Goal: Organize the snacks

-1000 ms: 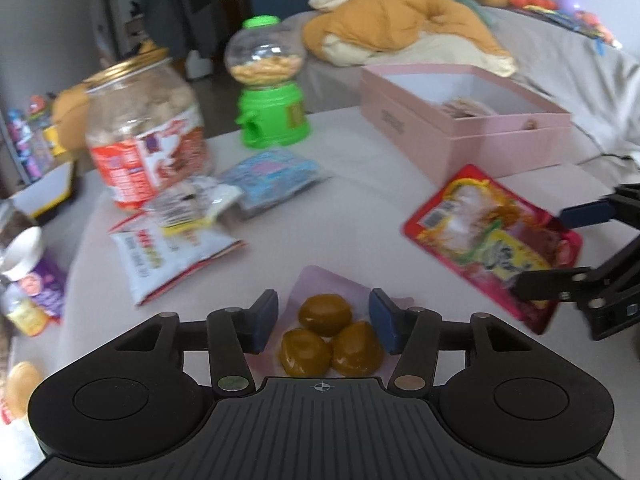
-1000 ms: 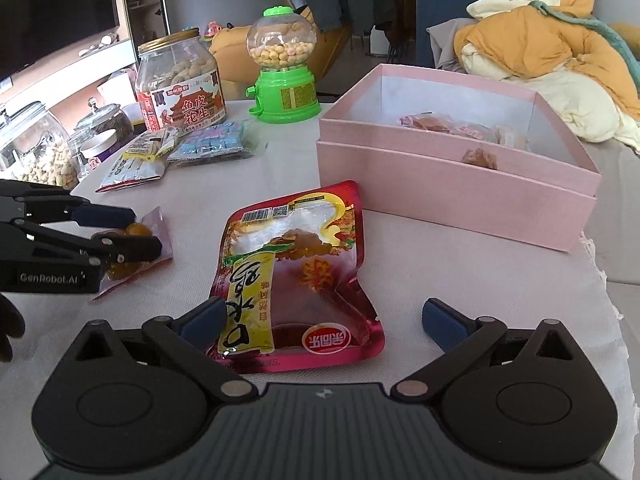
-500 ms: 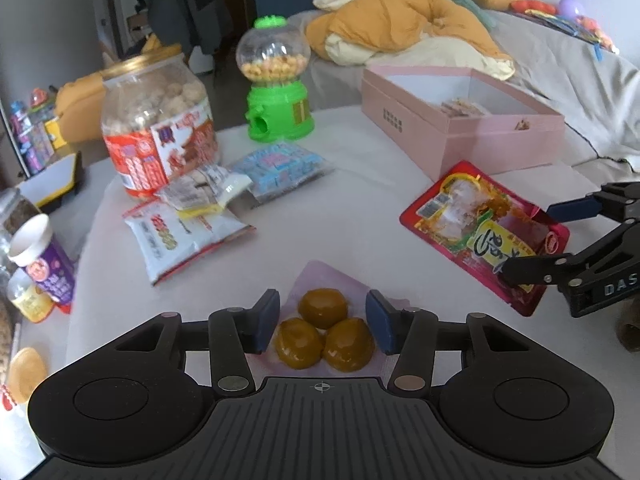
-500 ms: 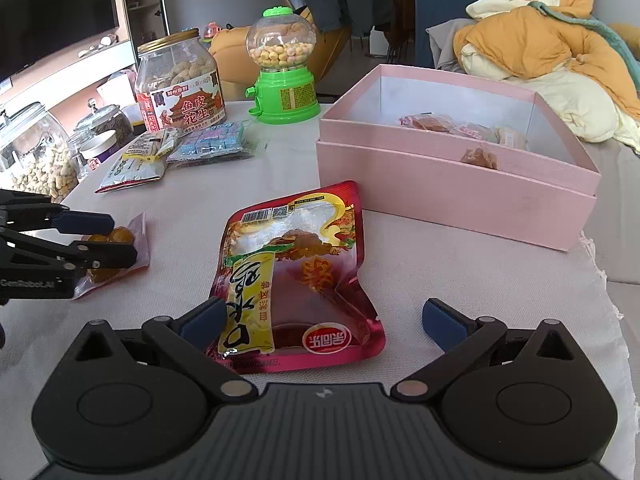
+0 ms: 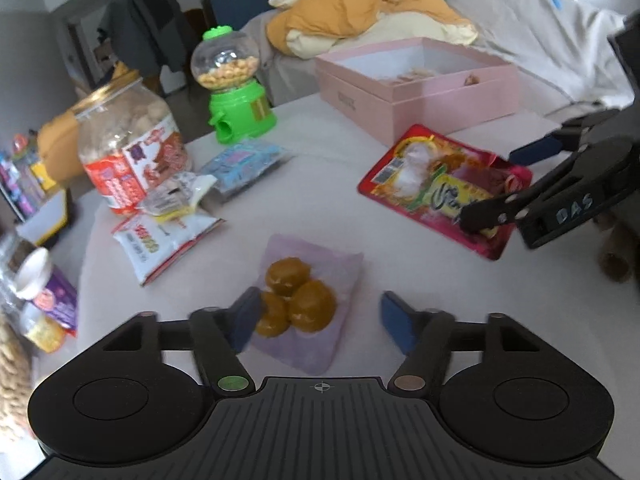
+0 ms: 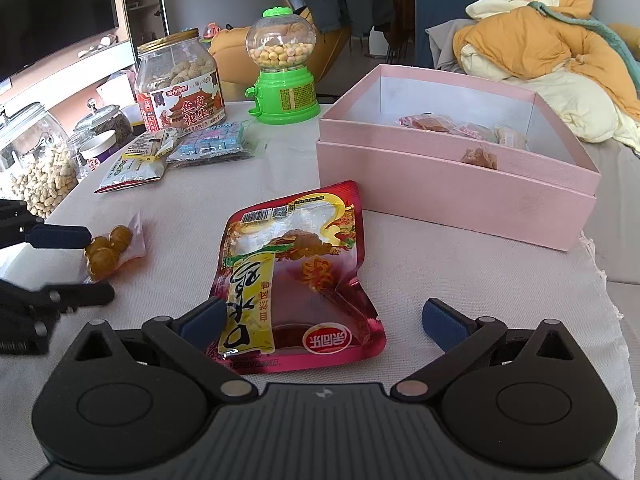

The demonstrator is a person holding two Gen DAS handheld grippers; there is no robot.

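Observation:
A clear packet of three brown sweets (image 5: pixel 298 300) lies on the white cloth between the open fingers of my left gripper (image 5: pixel 322 320); it also shows in the right wrist view (image 6: pixel 110 252). A red snack pouch (image 6: pixel 296 280) lies flat with its near end between the wide-open fingers of my right gripper (image 6: pixel 324 320); it also shows in the left wrist view (image 5: pixel 444 184). The open pink box (image 6: pixel 456 184) holding a few wrapped snacks stands just beyond the pouch.
A peanut jar (image 6: pixel 180 84), green candy dispenser (image 6: pixel 284 68), blue packet (image 6: pixel 214 146) and white-and-yellow sachets (image 6: pixel 138 164) sit at the far left. Glass jars (image 6: pixel 32 160) stand off the left edge. Bedding (image 6: pixel 540 52) lies behind the box.
My left gripper's fingers have opened wide and let go of the sweets packet, which now lies on the cloth. The right gripper has stayed put, open over the red pouch.

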